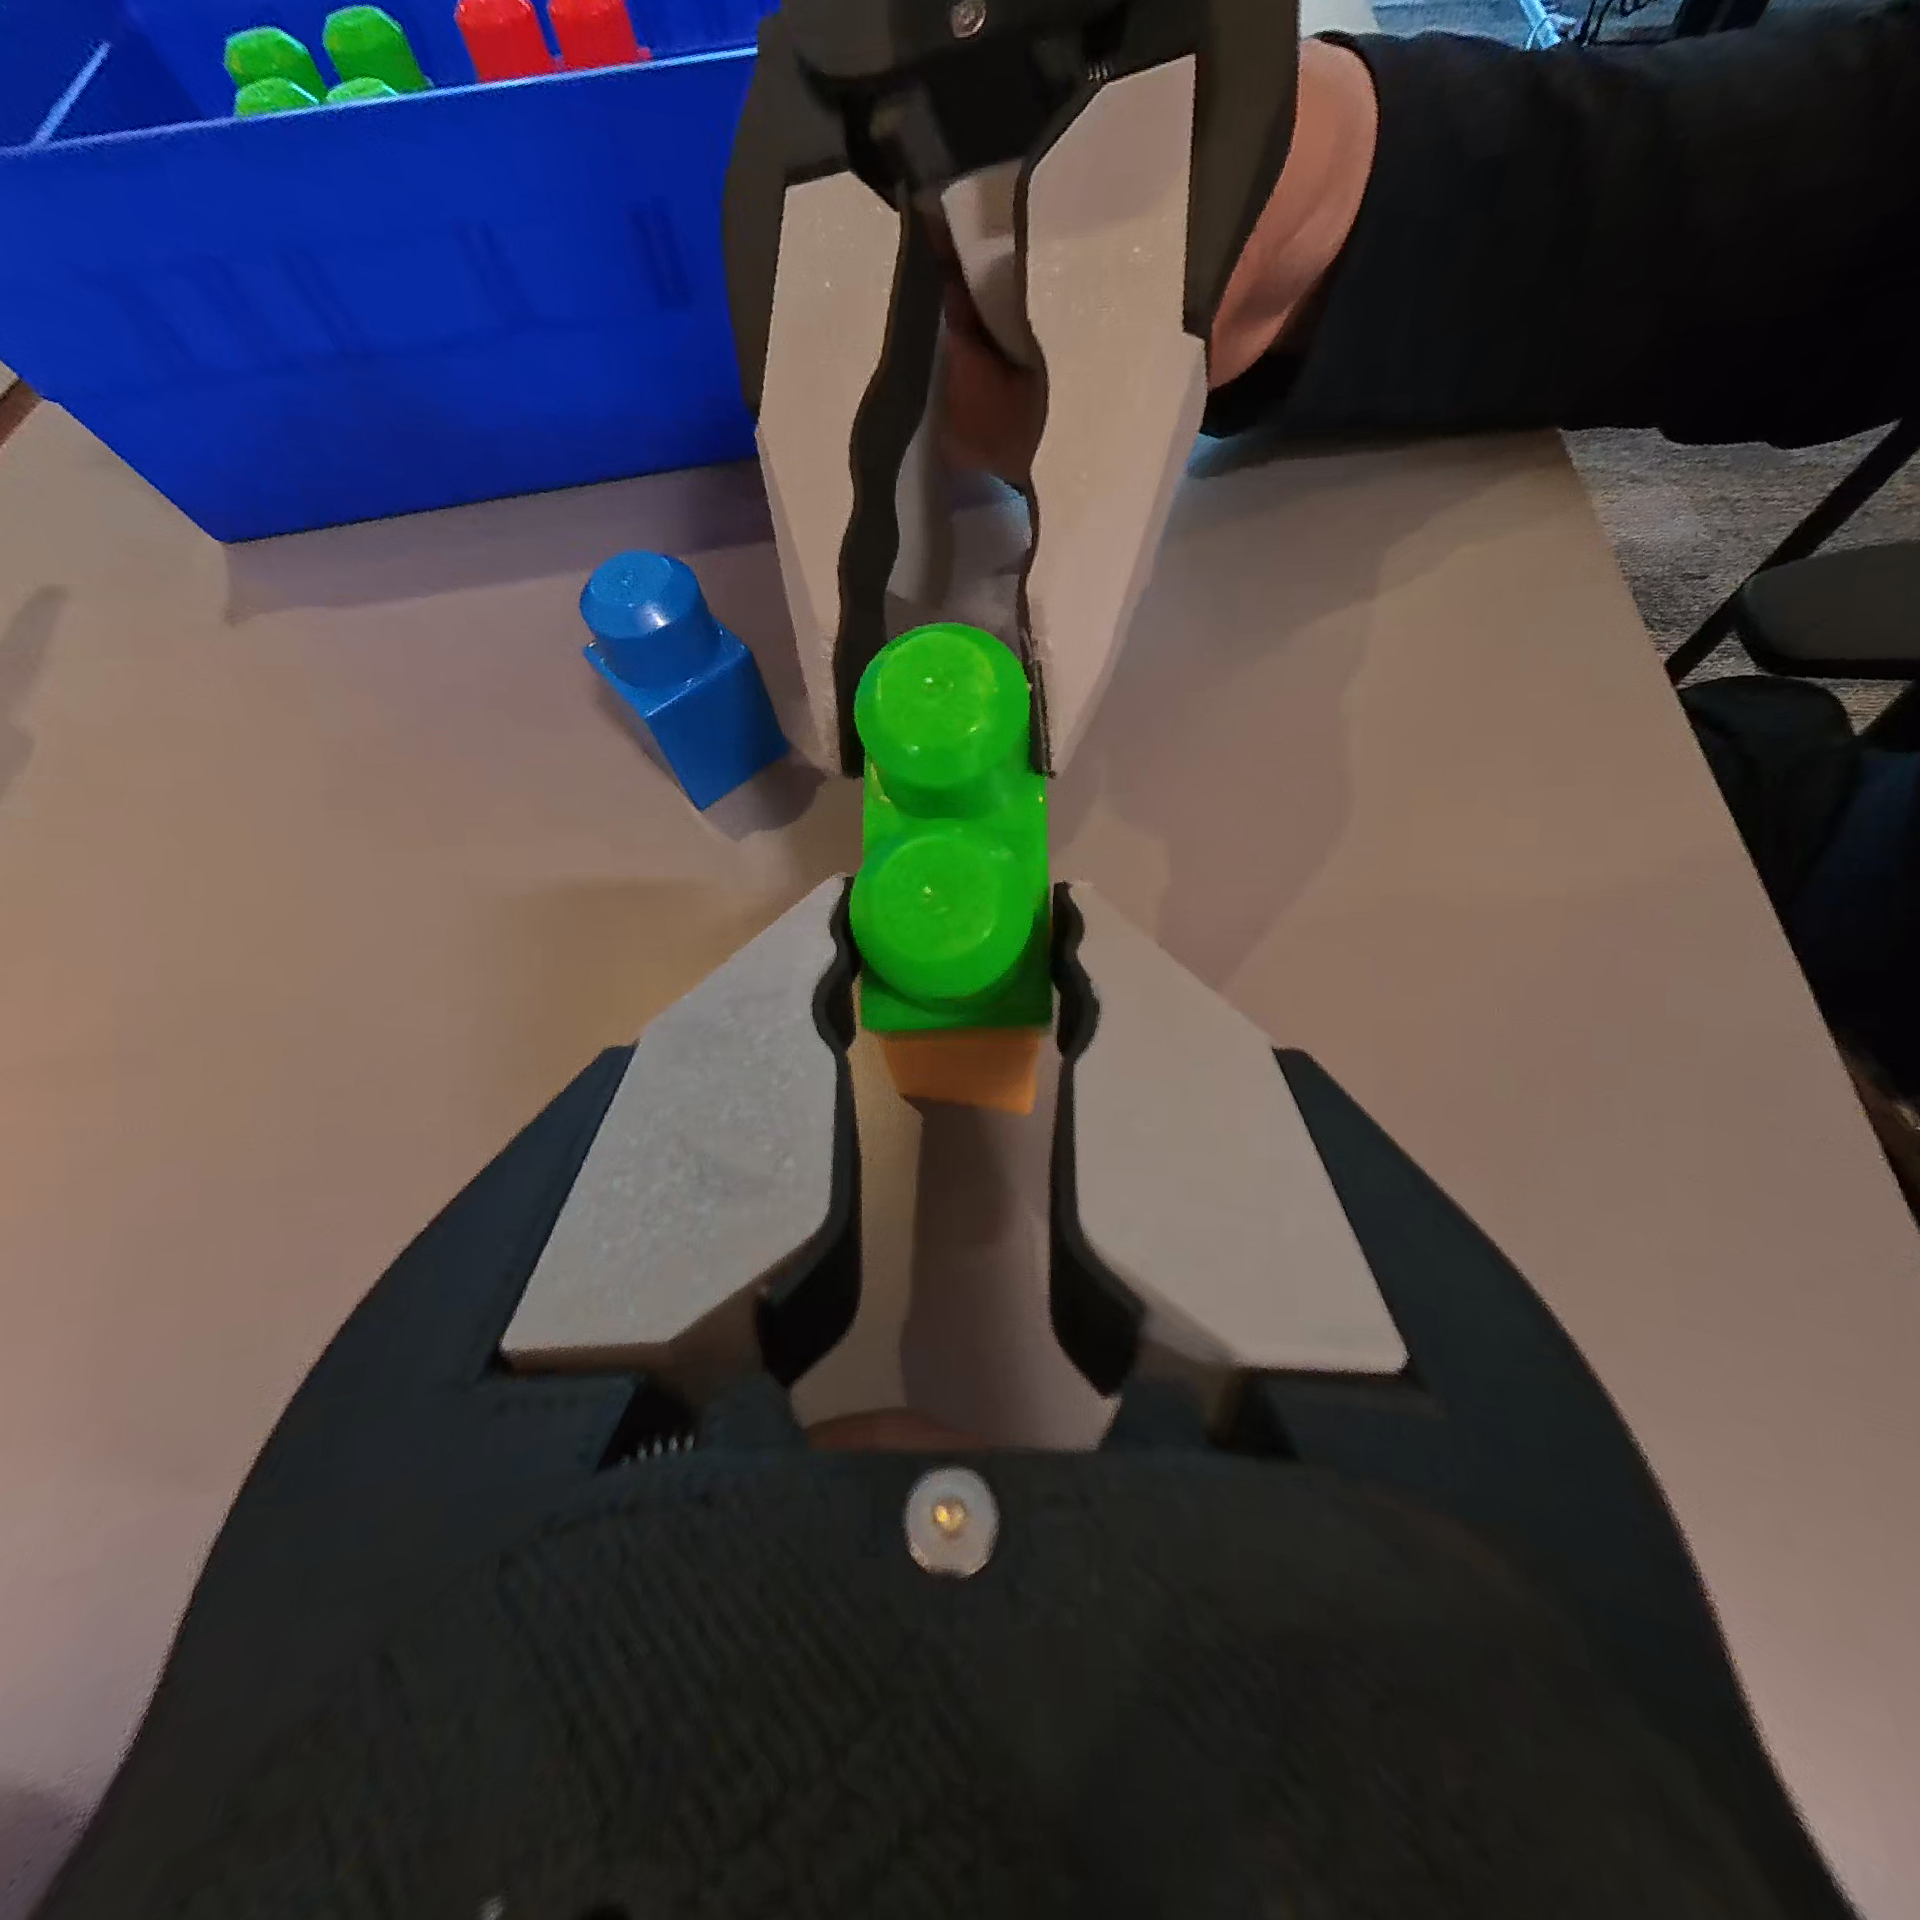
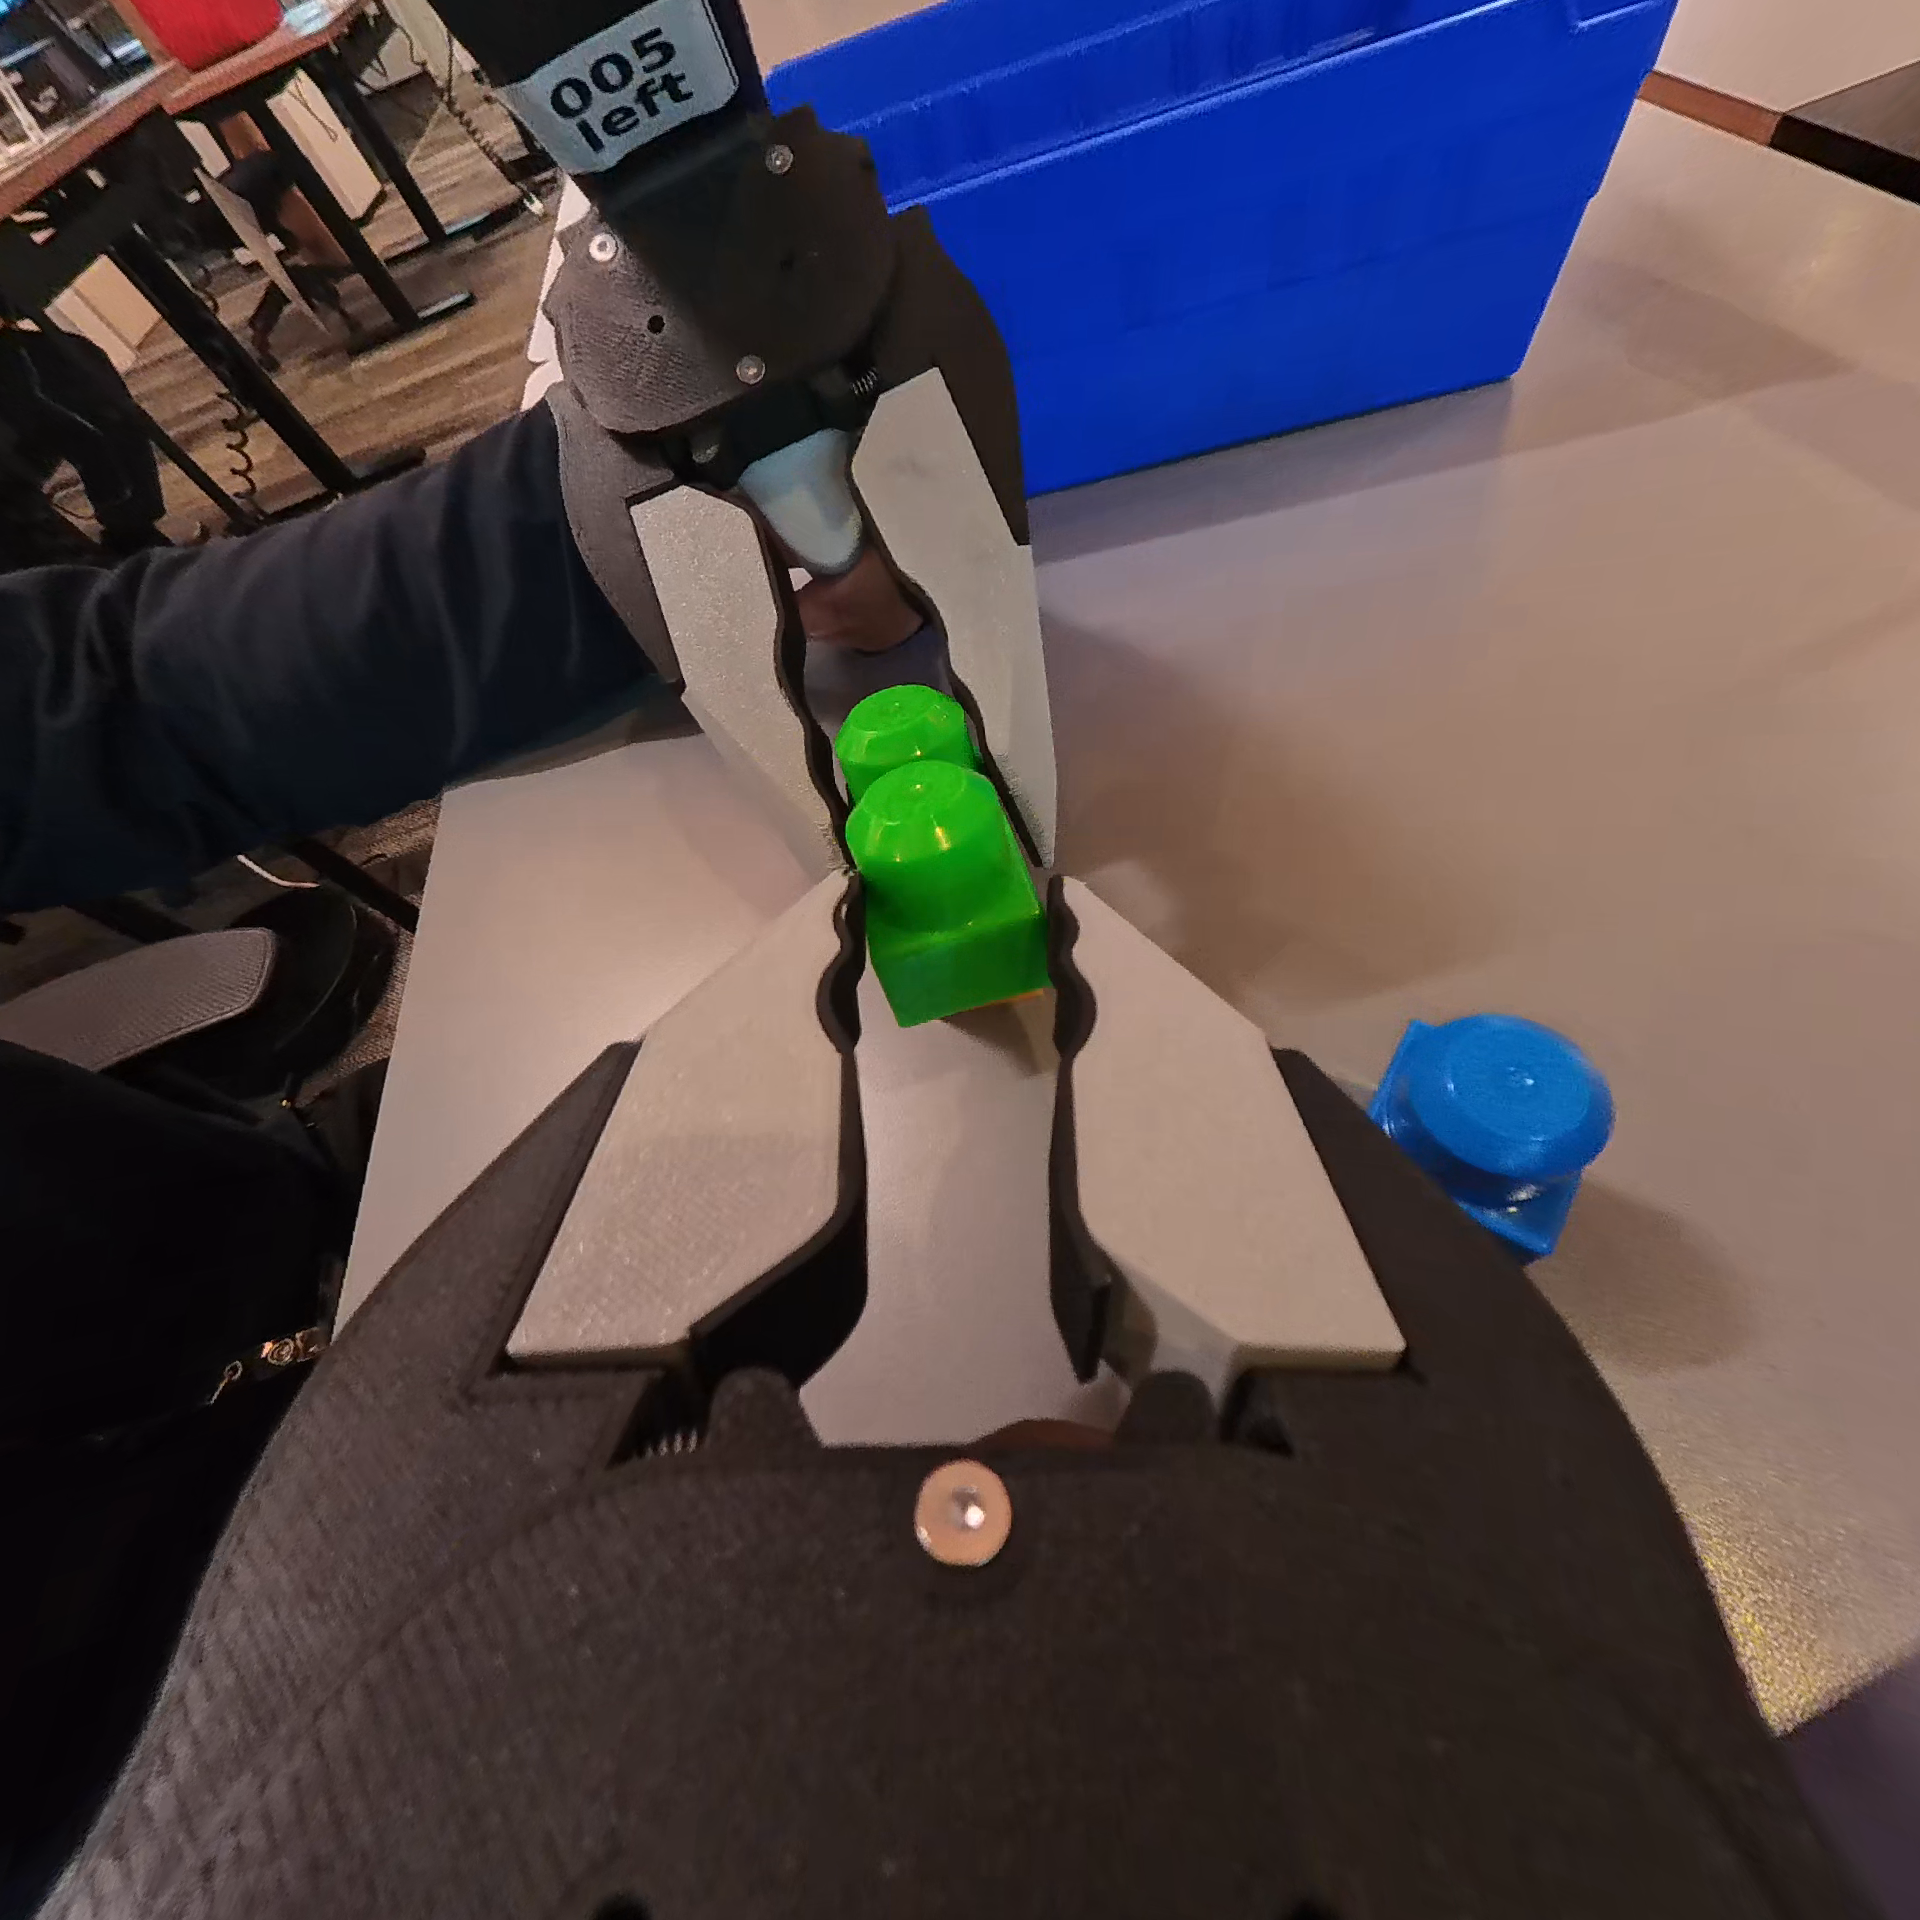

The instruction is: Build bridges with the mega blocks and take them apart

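green block: a two-stud green block [image 1: 951, 821] sits at the centre of both views, on top of an orange block [image 1: 966, 1070] that peeks out beneath its near end in the left wrist view.
left gripper: the left gripper [image 1: 954, 966] pinches the near end of the green block, its black pads against both sides at the lower stud.
right gripper: the right gripper [image 2: 951, 956] grips the other end of the same block; in the left wrist view it comes down from the top centre and closes on the far stud.
blue block: a single-stud blue block [image 1: 681, 691] lies tilted on the table [image 1: 1351, 831], left of centre, apart from the stack.
bin: a blue bin [image 1: 364, 312] fills the upper left, holding green blocks [image 1: 322, 62] and red blocks [image 1: 545, 36].
sleeve: a dark sleeve [image 1: 1610, 229] enters from the upper right.
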